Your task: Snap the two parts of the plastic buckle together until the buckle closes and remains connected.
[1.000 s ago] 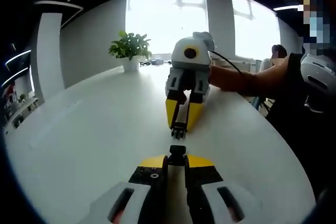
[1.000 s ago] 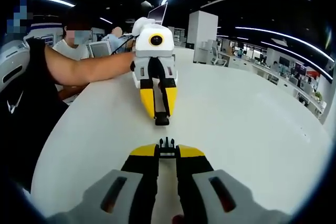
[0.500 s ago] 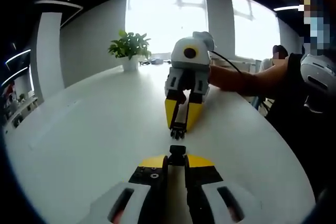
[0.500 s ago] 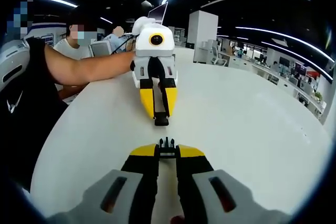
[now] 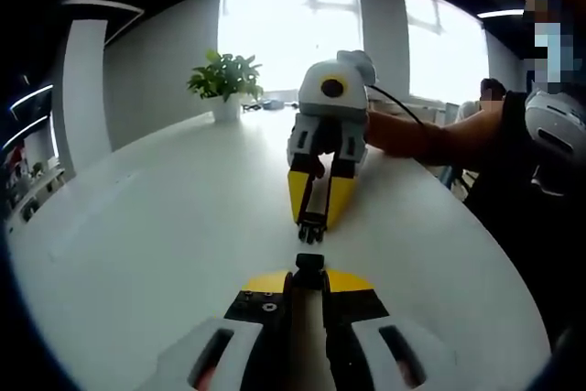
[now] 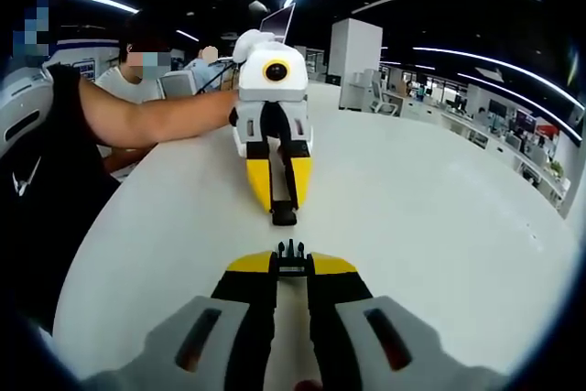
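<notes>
In the left gripper view my left gripper (image 5: 309, 274) is shut on the black socket half of the buckle (image 5: 309, 266), which sticks out past its yellow tips. Facing it, my right gripper (image 5: 312, 223) holds the pronged half (image 5: 311, 232), a short gap away. In the right gripper view my right gripper (image 6: 291, 261) is shut on the pronged half (image 6: 291, 253), prongs pointing forward. The left gripper (image 6: 283, 208) faces it with the socket half (image 6: 284, 216) at its tips. Both halves hover just above the white table (image 6: 430, 217), roughly lined up and apart.
A person's forearm (image 6: 151, 116) reaches in from the left of the right gripper view. A potted plant (image 5: 225, 84) stands at the table's far edge. Another person sits beyond the table (image 5: 490, 93). Office desks lie behind (image 6: 458, 98).
The gap between the two buckle halves has narrowed slightly as the grippers edged toward each other. Both stay shut on their halves.
</notes>
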Action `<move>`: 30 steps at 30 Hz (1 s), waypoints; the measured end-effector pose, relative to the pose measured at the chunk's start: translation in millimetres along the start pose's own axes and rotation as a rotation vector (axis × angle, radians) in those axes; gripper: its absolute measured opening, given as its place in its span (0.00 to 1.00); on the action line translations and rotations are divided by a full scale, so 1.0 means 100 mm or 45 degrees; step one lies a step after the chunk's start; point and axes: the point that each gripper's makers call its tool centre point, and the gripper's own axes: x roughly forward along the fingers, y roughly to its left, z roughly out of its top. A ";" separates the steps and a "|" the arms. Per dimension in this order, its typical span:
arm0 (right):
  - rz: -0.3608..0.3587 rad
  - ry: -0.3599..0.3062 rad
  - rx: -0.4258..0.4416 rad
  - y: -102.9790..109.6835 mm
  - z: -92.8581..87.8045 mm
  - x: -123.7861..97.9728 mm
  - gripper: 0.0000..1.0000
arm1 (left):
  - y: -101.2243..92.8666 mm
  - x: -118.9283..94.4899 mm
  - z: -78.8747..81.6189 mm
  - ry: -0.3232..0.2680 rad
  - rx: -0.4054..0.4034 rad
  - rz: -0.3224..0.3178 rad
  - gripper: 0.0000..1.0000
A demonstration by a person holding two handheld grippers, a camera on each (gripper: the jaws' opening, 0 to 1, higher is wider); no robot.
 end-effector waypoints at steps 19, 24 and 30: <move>0.019 0.002 -0.008 0.04 0.00 0.04 0.11 | 0.01 0.03 -0.01 -0.016 -0.021 -0.003 0.11; 0.014 -0.005 -0.011 0.04 0.01 0.04 0.11 | -0.01 0.03 0.00 -0.018 -0.021 -0.004 0.11; 0.018 -0.004 -0.010 0.04 0.00 0.04 0.11 | -0.05 0.04 0.01 -0.019 -0.019 -0.010 0.11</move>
